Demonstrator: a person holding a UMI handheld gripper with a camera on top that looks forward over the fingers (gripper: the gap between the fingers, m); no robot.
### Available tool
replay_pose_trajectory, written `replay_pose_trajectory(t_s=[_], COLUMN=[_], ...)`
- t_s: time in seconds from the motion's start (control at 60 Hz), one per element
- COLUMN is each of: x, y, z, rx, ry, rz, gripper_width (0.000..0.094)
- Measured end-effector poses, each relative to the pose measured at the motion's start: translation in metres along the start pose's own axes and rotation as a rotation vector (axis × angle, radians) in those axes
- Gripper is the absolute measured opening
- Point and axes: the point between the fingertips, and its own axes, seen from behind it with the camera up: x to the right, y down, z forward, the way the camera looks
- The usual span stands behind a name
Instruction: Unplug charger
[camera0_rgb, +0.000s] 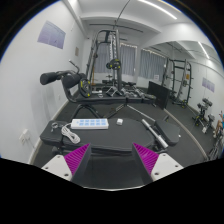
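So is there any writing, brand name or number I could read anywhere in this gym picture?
None can be read.
Wall poster: print too small to read.
White power strip: no legible marking.
Gripper: open, no label visible.

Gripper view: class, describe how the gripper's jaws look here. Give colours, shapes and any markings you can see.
The gripper shows two jaws. Each carries a magenta pad, roughly triangular and tapering forward, marked with fine dark ribbed lines. The second pad mirrors the first. The bodies behind the pads look dark. No cables, sleeves or hand are visible.
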Motion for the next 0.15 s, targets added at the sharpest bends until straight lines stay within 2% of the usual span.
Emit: replay_pose_trajectory(t_s=[0.15], x=[-0.0026], y=[-0.0042], z=[-0.0104], rx=[0.013], ry=[-0.001], rz=[0.021], gripper_width=[0.0856])
